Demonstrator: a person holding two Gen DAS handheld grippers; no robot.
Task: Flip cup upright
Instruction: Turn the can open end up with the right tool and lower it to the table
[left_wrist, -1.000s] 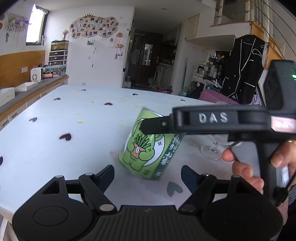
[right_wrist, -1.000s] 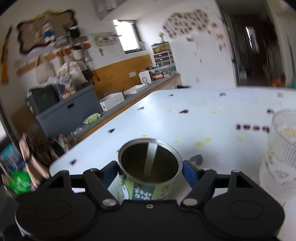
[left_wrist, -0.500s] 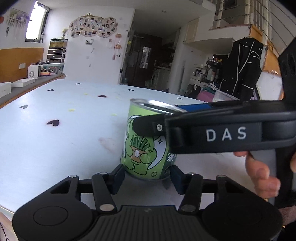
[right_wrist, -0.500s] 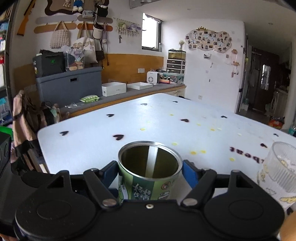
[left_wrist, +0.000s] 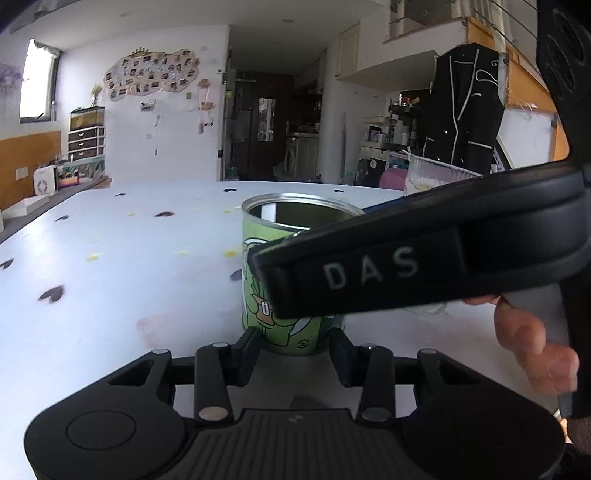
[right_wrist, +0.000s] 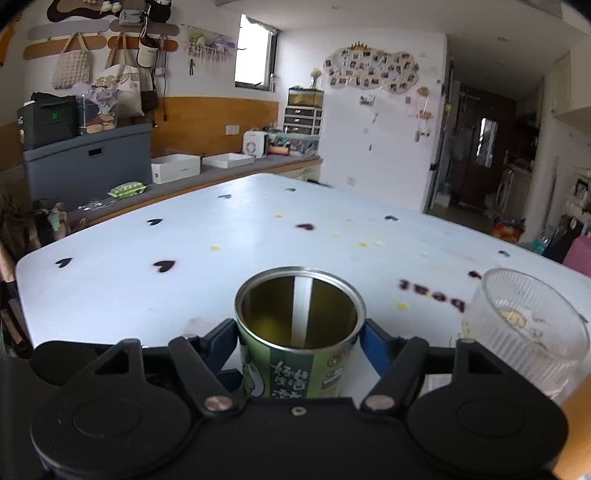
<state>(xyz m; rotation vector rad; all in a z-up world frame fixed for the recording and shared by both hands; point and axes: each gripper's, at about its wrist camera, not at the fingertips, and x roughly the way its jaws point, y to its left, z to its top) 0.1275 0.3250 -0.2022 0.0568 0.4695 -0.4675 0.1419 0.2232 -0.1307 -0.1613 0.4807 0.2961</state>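
Spreading far ahead of both sets of fingers is the white table (right_wrist: 258, 236), dotted with small hearts. On it, between the right gripper (right_wrist: 299, 341)'s blue fingers (right_wrist: 375, 347), stands the green cup (right_wrist: 299, 332), mouth up and base on the table, so the flip looks done. Those fingers clamp its wall on both sides, likely to steady it. The left gripper (left_wrist: 293, 349) waits at the cup's base, spread and not pinching, judged a guard against tipping. Just right of the right fingers sits a ribbed clear glass (right_wrist: 524, 325), close enough to knock on withdrawal.
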